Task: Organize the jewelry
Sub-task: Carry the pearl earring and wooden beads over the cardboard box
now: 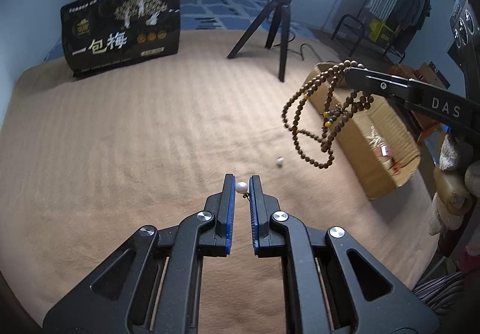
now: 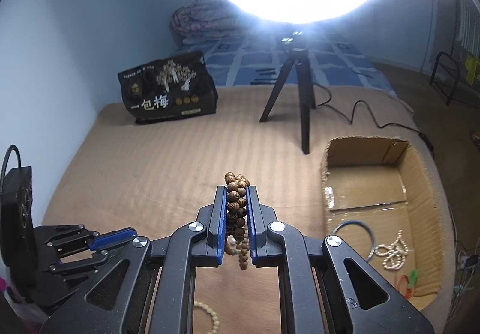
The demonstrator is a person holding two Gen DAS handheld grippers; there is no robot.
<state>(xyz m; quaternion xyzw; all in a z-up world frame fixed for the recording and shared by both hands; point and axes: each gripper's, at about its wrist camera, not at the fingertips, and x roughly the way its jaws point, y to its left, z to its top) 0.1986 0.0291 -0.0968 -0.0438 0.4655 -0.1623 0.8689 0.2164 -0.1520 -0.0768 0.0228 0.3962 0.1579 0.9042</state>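
My right gripper is shut on a long brown wooden bead necklace; in the left wrist view the necklace hangs in loops from the right gripper above the blanket, beside the open cardboard box. My left gripper is shut on a pearl earring, the white pearl showing between the tips. A second small pearl earring lies on the tan blanket. The box holds a dark bangle, a pearl strand and a red-green piece.
A pale bead bracelet lies on the blanket under the right gripper. A ring light on a black tripod stands mid-bed, its cable trailing right. A black printed bag stands at the back left. The left gripper shows at lower left.
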